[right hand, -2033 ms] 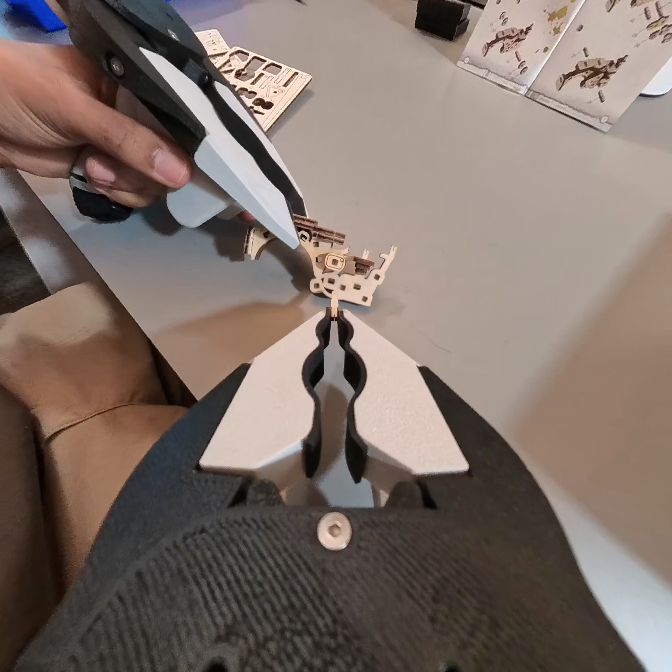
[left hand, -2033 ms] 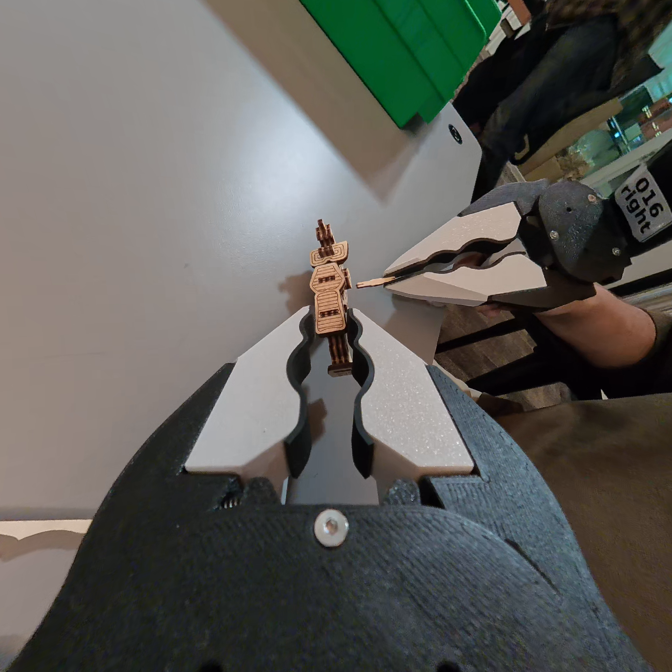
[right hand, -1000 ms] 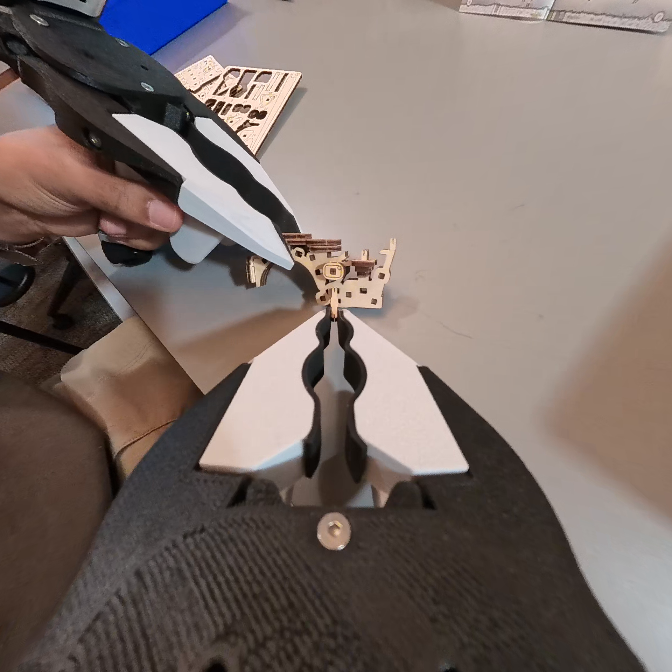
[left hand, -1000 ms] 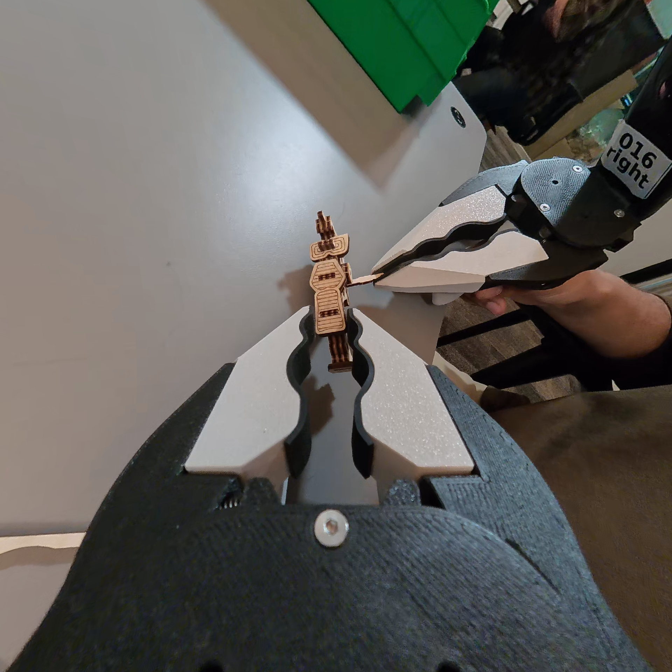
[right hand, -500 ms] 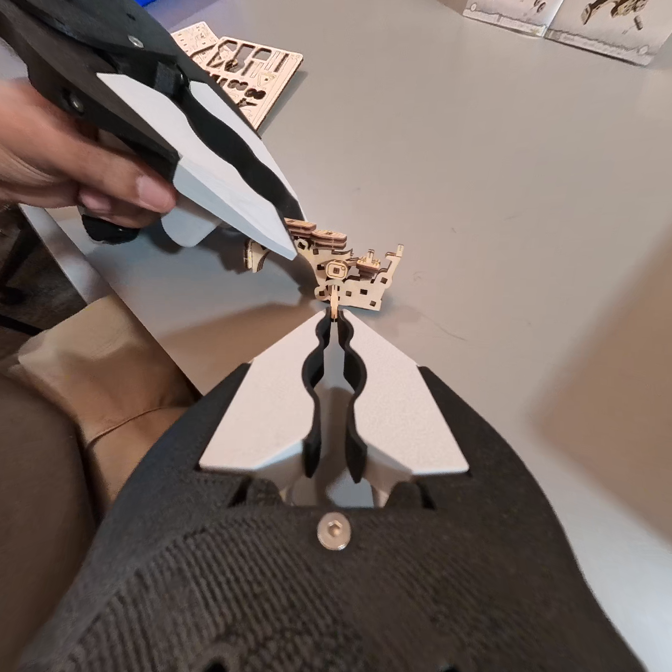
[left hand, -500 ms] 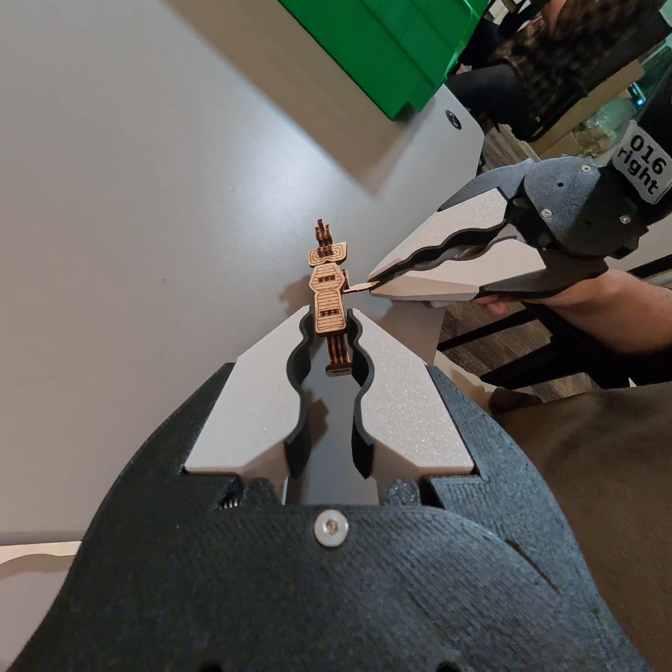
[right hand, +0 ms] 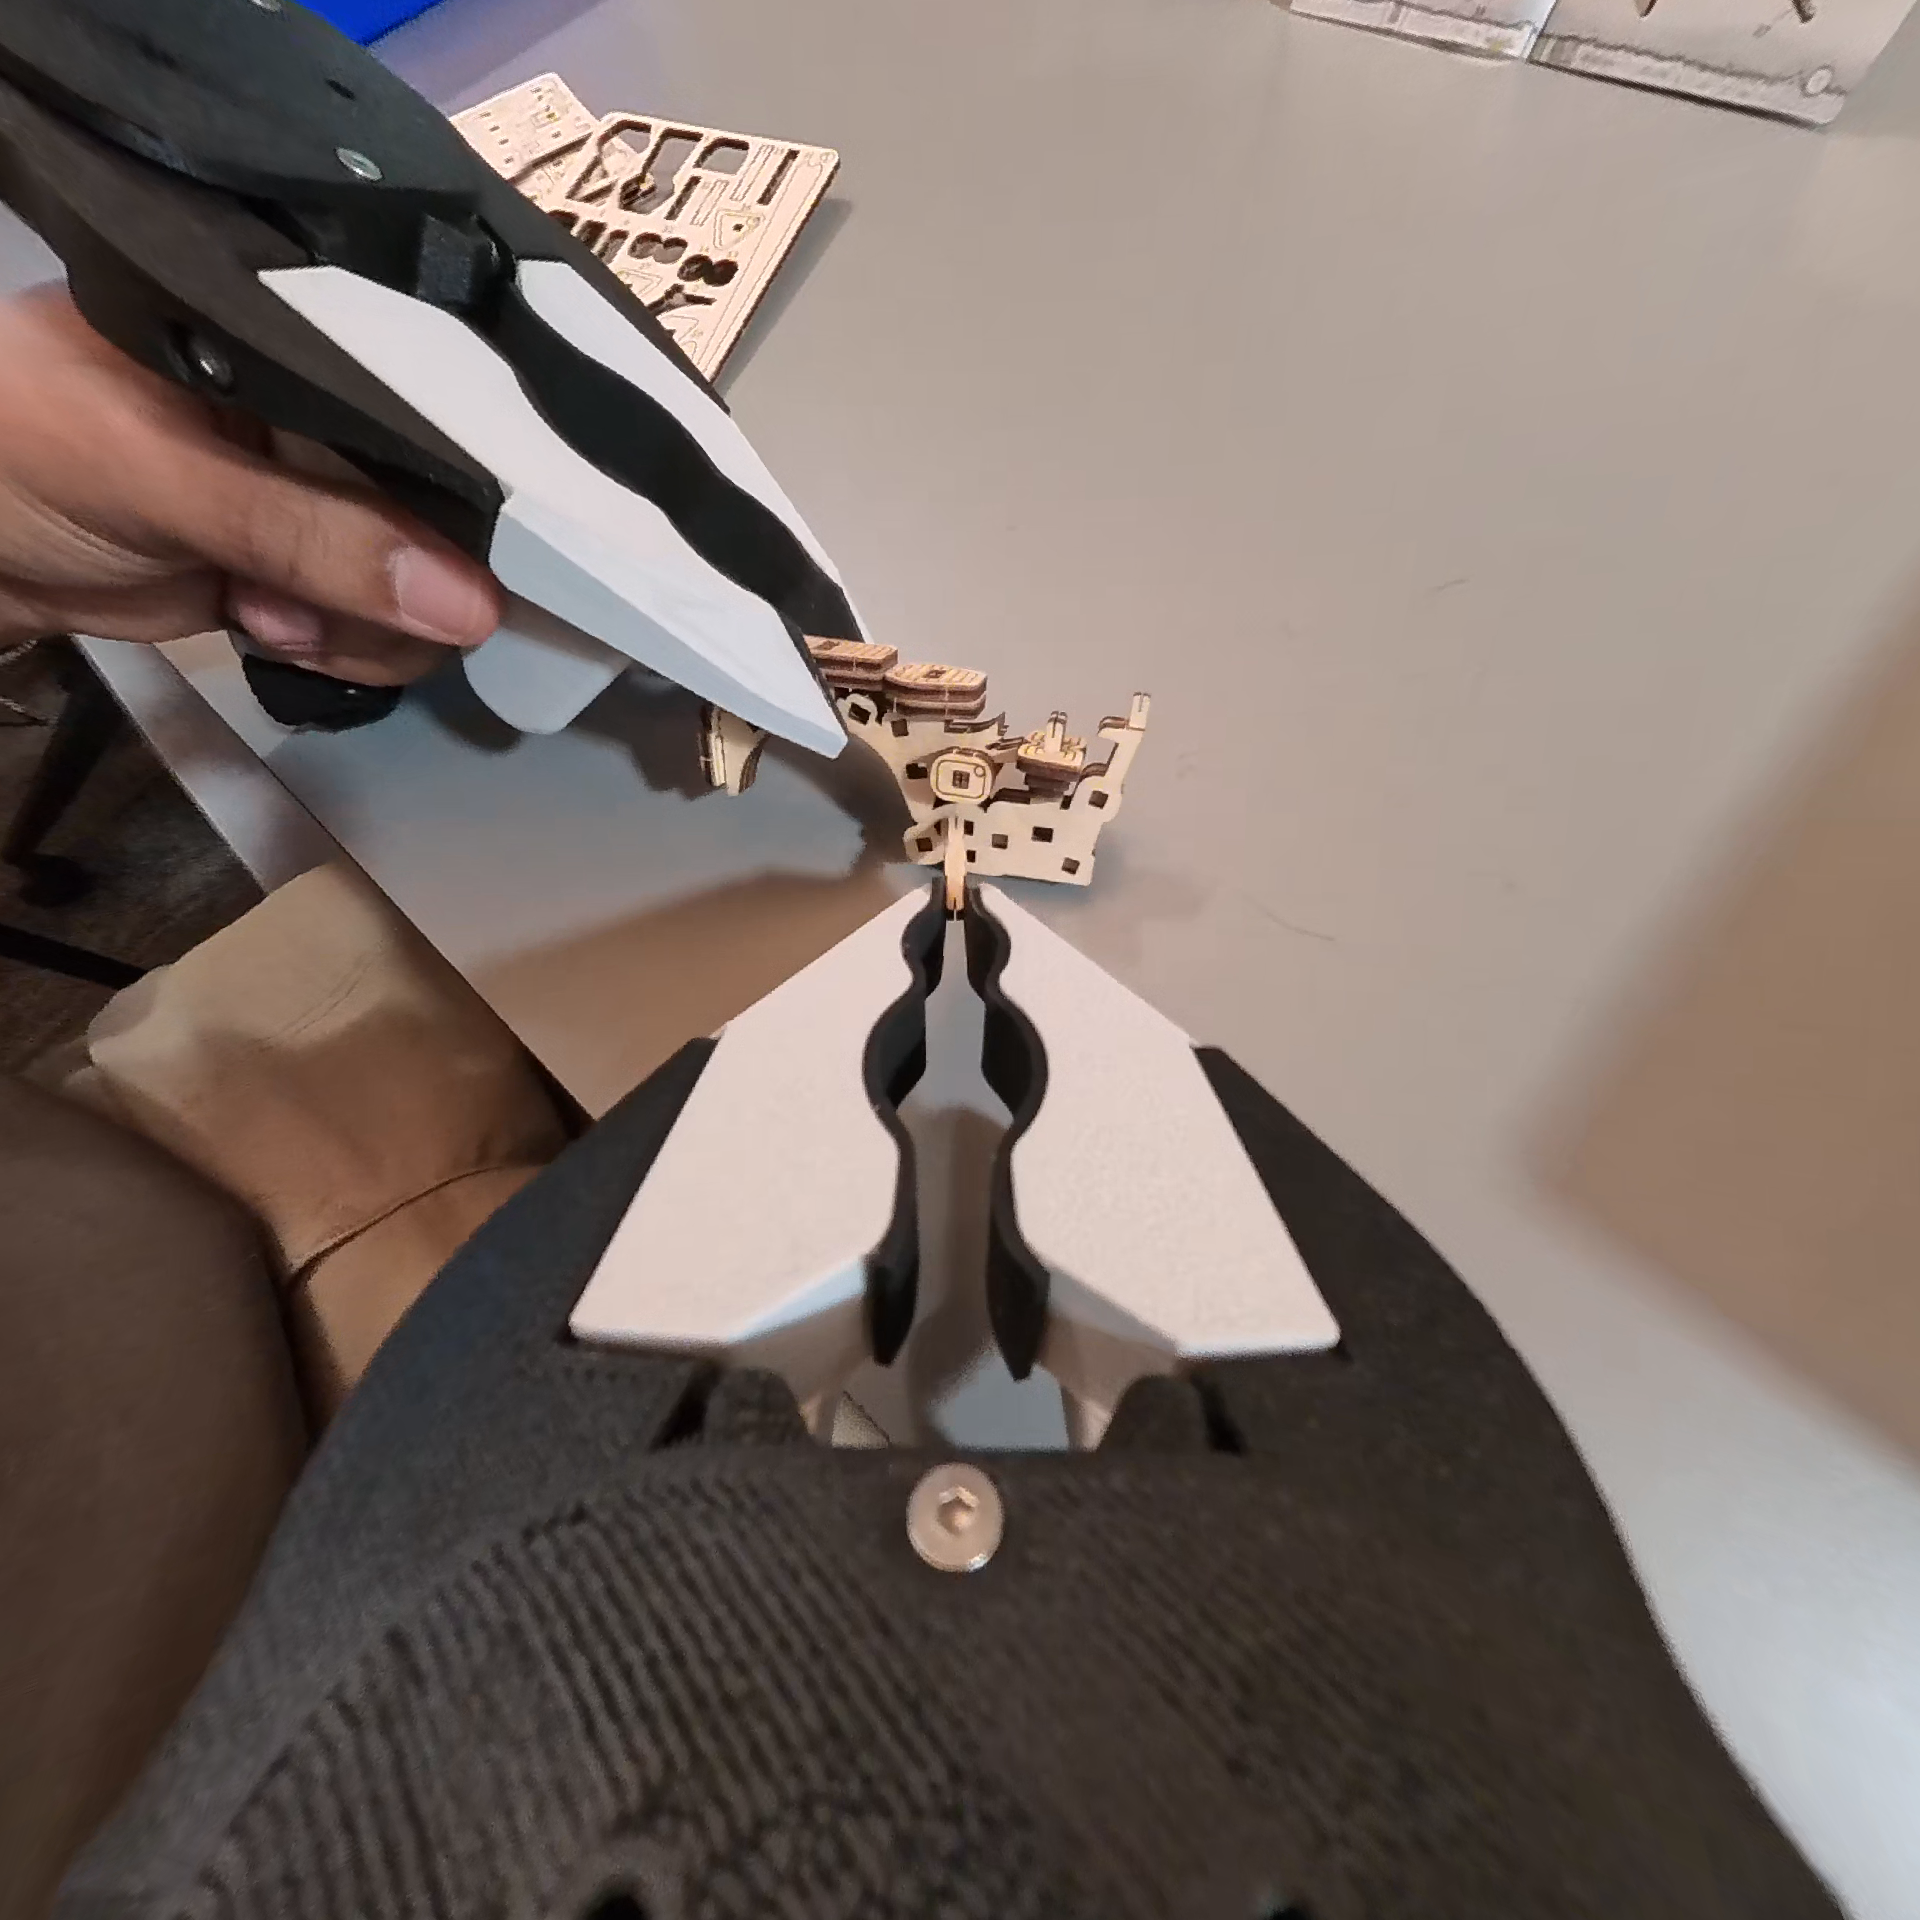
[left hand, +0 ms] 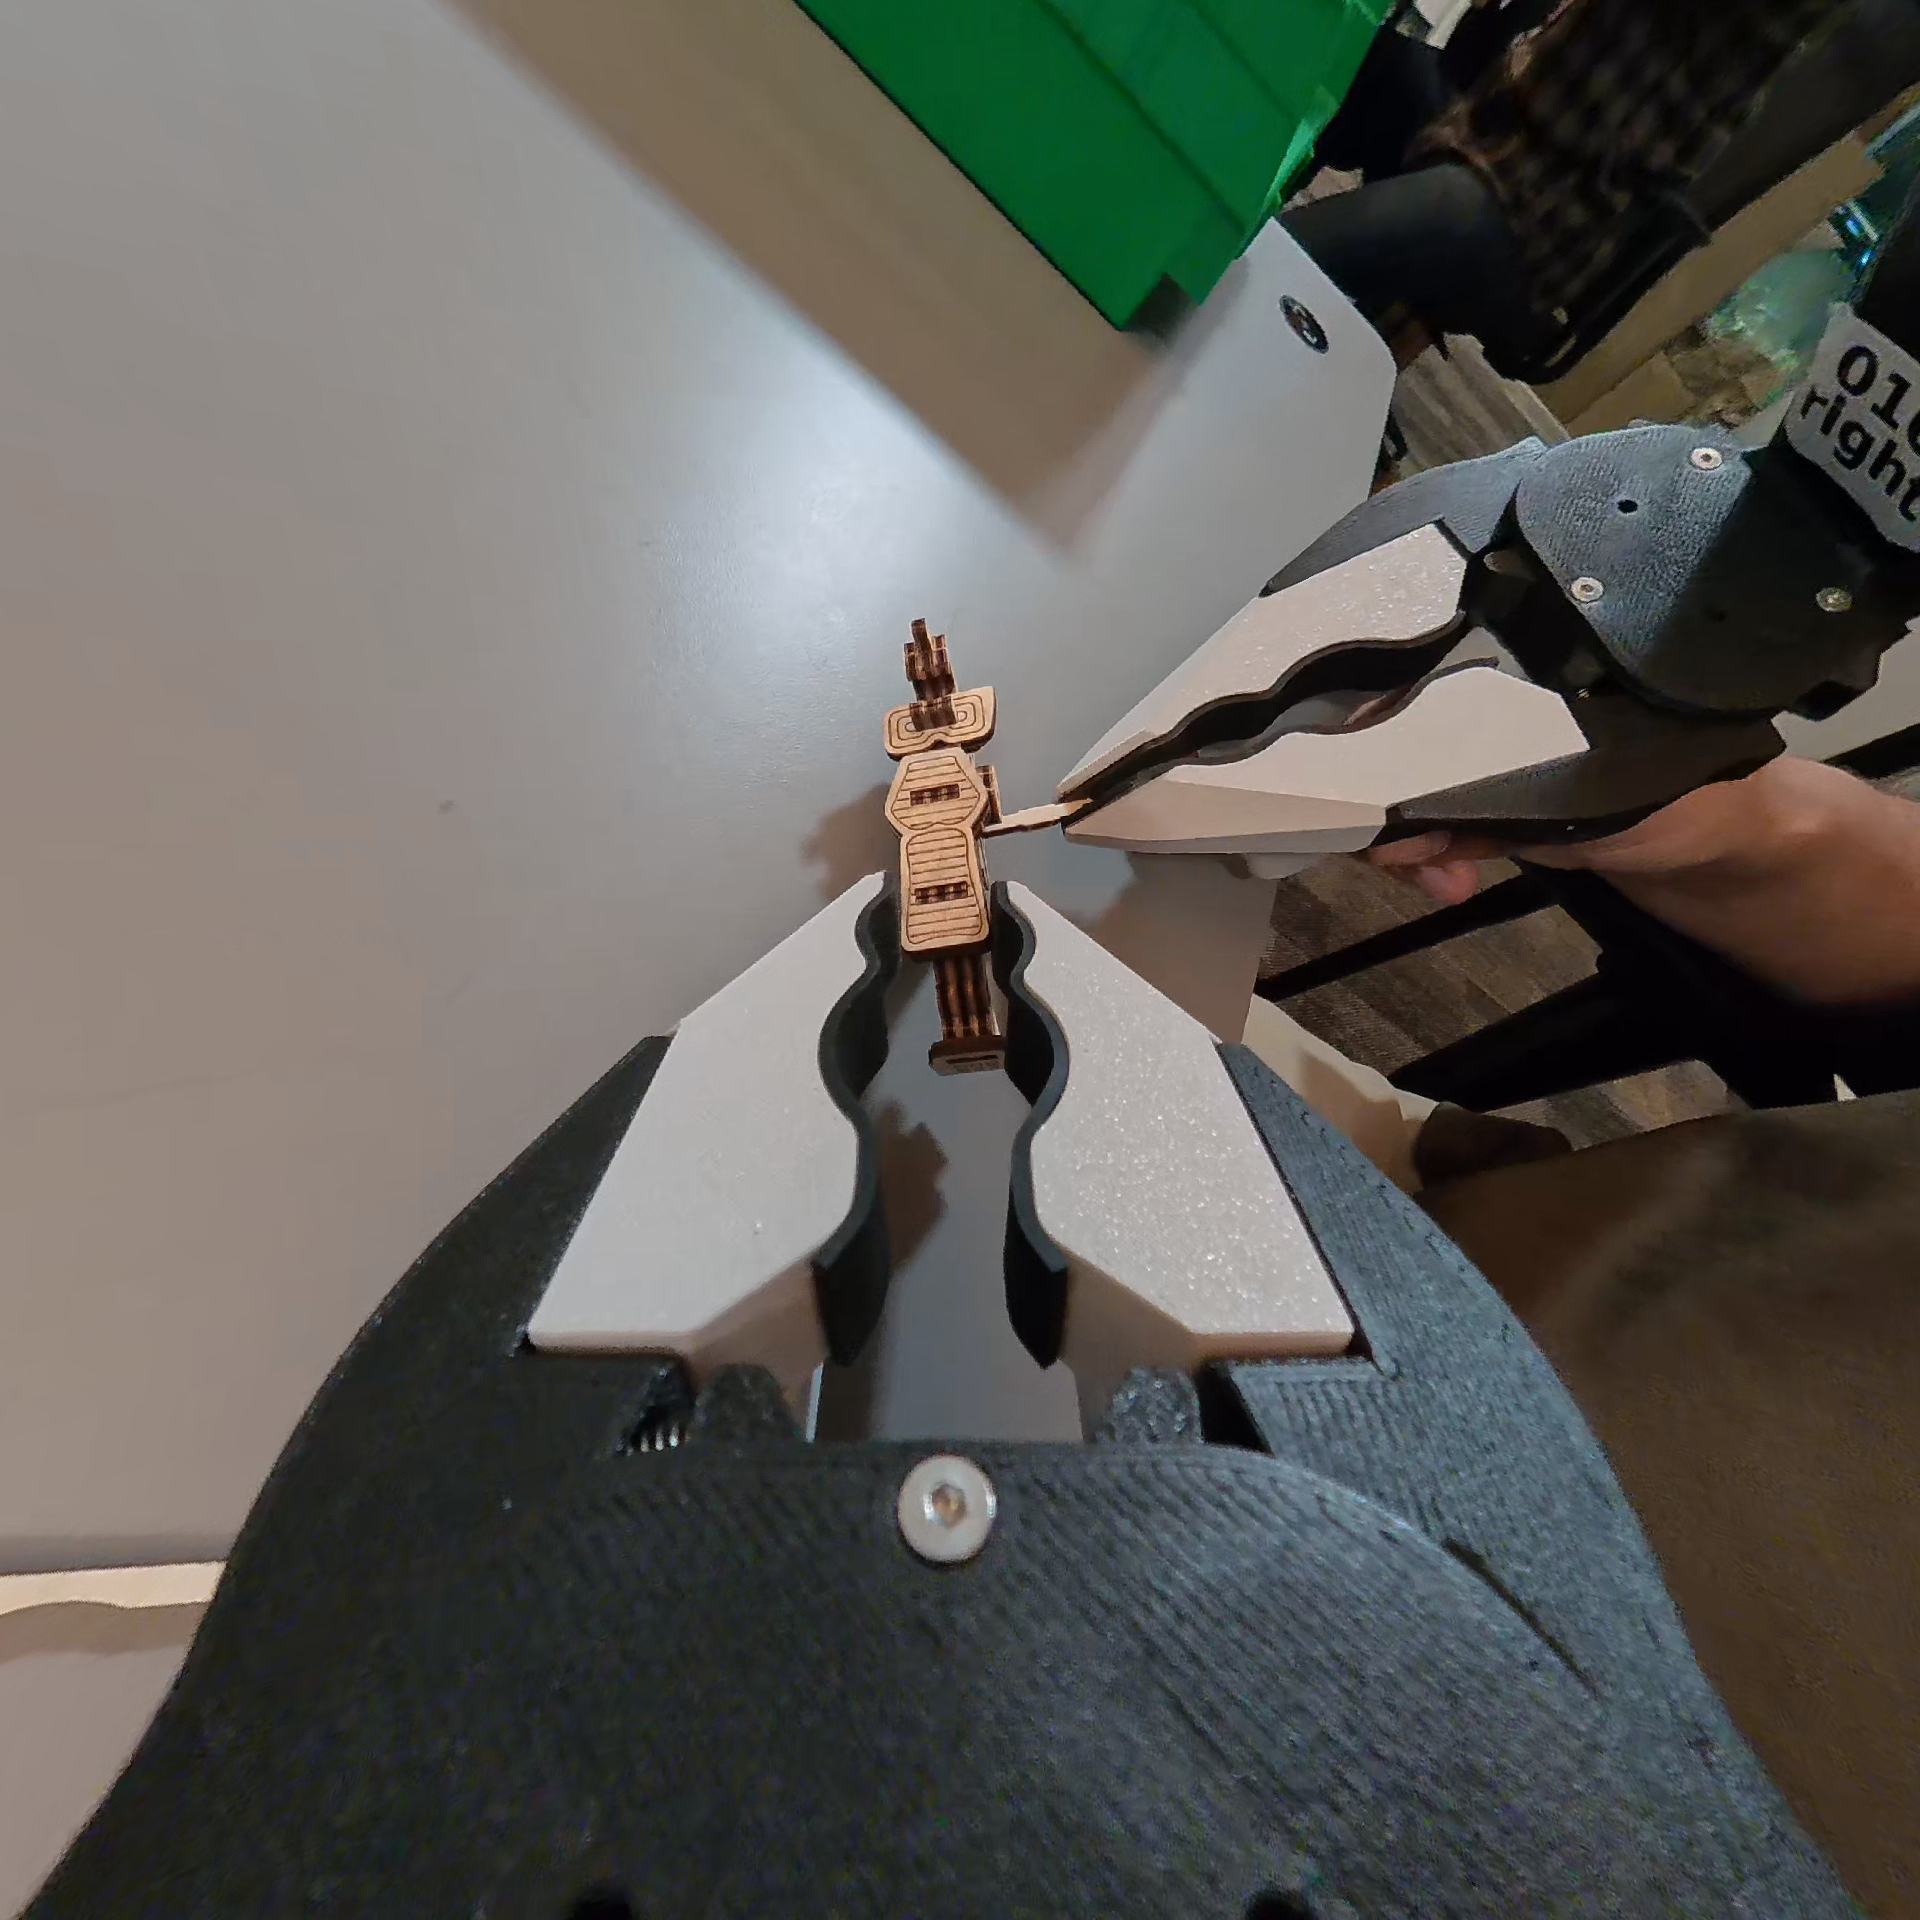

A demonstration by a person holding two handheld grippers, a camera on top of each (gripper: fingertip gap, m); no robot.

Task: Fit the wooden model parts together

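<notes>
My left gripper point(left hand: 943, 902) is shut on the partly built wooden model point(left hand: 940, 821), held above the grey table point(left hand: 364, 520). The model's engraved top plates face the left wrist view. My right gripper point(right hand: 952, 902) is shut on a small thin wooden part point(right hand: 951, 881) and presses its tip against the model's pierced side plate point(right hand: 1013, 805). In the left wrist view the right gripper point(left hand: 1075, 805) comes in from the right with the thin part point(left hand: 1023, 822) touching the model's side. In the right wrist view the left gripper point(right hand: 831, 717) comes in from the upper left.
A laser-cut wooden parts sheet point(right hand: 675, 229) lies on the table behind the left gripper. Printed instruction sheets point(right hand: 1662, 52) lie at the far edge. A green box point(left hand: 1091, 125) stands at the table's far corner. The table edge point(right hand: 343, 831) and a person's lap point(right hand: 260, 1195) are close below.
The right gripper has brought the thin part from a small gap up against the model's side and keeps it there. The left gripper holds the model almost still.
</notes>
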